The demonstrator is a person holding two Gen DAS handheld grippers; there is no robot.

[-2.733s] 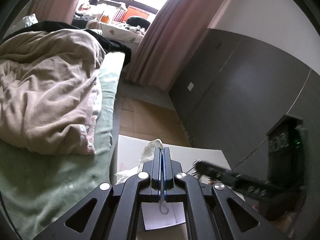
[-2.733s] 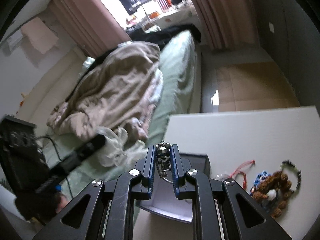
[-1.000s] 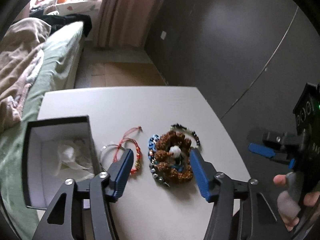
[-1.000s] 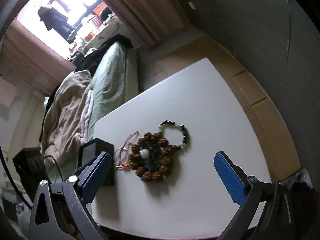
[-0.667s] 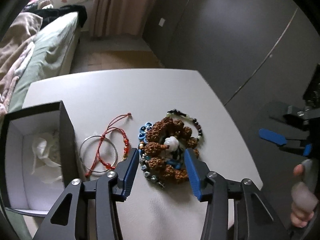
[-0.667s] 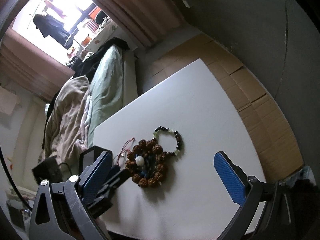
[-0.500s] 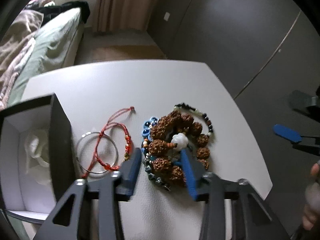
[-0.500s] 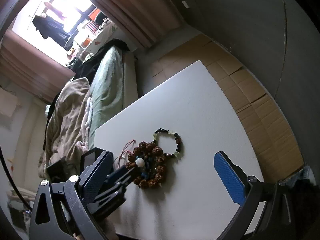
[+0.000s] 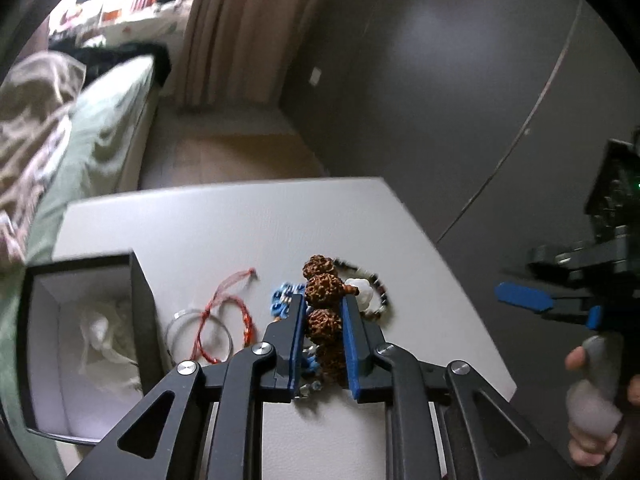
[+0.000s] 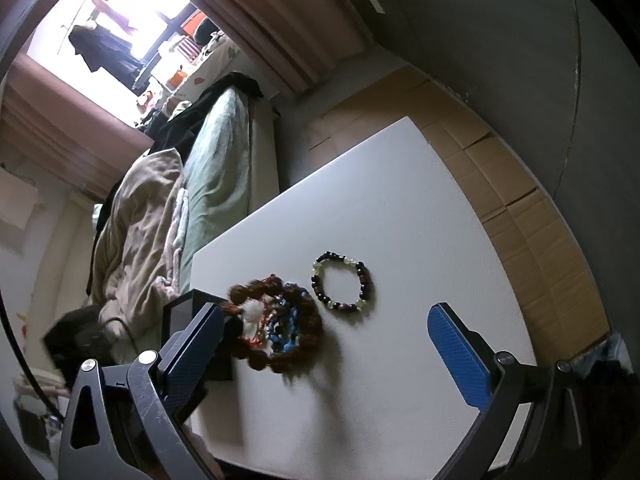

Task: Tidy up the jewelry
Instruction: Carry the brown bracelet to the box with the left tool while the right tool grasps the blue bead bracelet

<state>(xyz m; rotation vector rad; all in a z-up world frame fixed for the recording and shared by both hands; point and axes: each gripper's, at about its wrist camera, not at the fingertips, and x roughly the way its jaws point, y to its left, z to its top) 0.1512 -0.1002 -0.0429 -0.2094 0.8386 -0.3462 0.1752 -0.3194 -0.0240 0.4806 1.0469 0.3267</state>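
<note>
My left gripper [image 9: 321, 312] is shut on a bracelet of big knobbly brown beads [image 9: 323, 320] with a white bead [image 9: 357, 289], at the middle of the white table [image 9: 240, 232]. The same bracelet [image 10: 304, 332] shows in the right wrist view, blurred, beside a blue beaded piece [image 10: 284, 326]. A dark and pale bead bracelet [image 10: 342, 282] lies to its right. A red string bracelet [image 9: 224, 316] and a thin silver bangle [image 9: 188, 332] lie next to the open black box [image 9: 80, 344]. My right gripper [image 10: 324, 344] is wide open and empty, above the table.
The box holds crumpled white paper [image 9: 100, 340]. A bed with a green sheet [image 10: 224, 160] and a beige blanket [image 10: 140, 216] runs along the table's far side. A dark wall [image 9: 420, 100] stands to the right. Cardboard covers the floor [image 10: 520, 200].
My left gripper came down over the jewelry pile and closed on the brown bead bracelet. My right gripper stayed wide open above the table after letting go of its earlier piece.
</note>
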